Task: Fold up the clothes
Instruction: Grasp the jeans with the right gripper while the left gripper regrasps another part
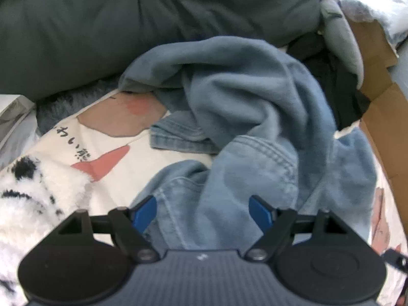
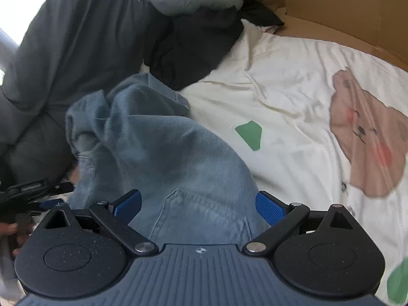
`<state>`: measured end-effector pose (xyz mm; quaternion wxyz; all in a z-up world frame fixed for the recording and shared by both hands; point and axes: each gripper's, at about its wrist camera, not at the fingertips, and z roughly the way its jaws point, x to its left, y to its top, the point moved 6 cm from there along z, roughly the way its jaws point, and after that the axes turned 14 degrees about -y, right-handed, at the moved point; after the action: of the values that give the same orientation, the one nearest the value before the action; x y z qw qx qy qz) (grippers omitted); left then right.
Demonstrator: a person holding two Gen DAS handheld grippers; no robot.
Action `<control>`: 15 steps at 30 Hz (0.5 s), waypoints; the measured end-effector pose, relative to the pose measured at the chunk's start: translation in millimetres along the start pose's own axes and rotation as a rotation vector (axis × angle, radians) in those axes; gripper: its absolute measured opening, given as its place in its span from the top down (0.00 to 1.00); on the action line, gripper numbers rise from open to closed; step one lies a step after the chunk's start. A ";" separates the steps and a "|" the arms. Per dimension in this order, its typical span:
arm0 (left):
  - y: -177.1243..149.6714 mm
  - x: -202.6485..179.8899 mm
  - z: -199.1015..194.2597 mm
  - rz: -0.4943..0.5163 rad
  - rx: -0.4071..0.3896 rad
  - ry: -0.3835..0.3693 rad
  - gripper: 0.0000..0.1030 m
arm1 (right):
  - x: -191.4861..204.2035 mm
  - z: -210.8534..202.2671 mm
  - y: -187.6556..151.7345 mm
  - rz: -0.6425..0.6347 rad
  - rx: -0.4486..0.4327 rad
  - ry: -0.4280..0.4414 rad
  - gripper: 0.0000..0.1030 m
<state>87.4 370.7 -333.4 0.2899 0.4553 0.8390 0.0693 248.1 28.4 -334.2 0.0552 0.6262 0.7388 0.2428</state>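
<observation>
Honestly both grippers, left gripper (image 1: 202,210) and right gripper (image 2: 197,207), hang wide open holding nothing over the crumpled jeans (image 1: 244,117), so pinch the waistband, not loose folds

Cream bear-print bedsheet (image 2: 293,89) carries crumpled blue denim garment (image 1: 255,127), dark grey duvet (image 1: 127,25), fluffy white black-spotted fabric (image 1: 30,191), black clothing (image 2: 188,51).

R gripper (image 2: 199,207) jaws wide | over jeans (image 2: 163,148) | bear sheet (image 2: 293,89) beneath

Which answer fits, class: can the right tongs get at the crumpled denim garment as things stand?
Probably yes: the right tongs stand open directly over the denim garment, cloth between the blue pads, nothing in the way.
</observation>
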 end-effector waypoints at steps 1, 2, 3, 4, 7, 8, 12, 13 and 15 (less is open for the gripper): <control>0.9 3.5 2.0 0.008 0.008 0.008 0.21 | 1.6 8.8 3.9 -0.009 0.007 -0.004 0.04; 2.3 7.1 2.4 0.010 0.004 0.017 0.21 | 3.2 17.3 7.7 -0.017 0.013 -0.007 0.04; 4.9 10.7 0.5 0.008 -0.018 0.024 0.21 | 5.3 24.0 11.0 -0.019 0.019 -0.004 0.04; 10.9 13.4 -0.3 0.002 -0.045 0.021 0.21 | 7.8 30.5 14.4 -0.022 0.024 0.000 0.04; 31.1 19.3 0.7 -0.010 -0.094 0.017 0.17 | 23.4 41.9 25.6 -0.065 0.029 0.016 0.04; 39.2 19.6 3.4 -0.010 -0.091 0.020 0.17 | 29.2 44.2 28.7 -0.083 0.030 0.020 0.04; 76.6 13.3 2.6 0.063 -0.161 0.071 0.17 | 48.4 49.0 35.4 -0.127 0.026 0.035 0.04; 86.9 13.7 2.2 0.057 -0.185 0.092 0.17 | 51.8 50.0 35.9 -0.133 0.023 0.032 0.07; 103.7 18.1 4.2 -0.008 -0.209 0.060 0.17 | 59.0 49.5 37.6 -0.139 0.008 0.030 0.12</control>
<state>157.2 444.3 -305.1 0.3107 0.4170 0.8373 0.1688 288.7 102.6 -348.4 0.0584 0.5699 0.7823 0.2447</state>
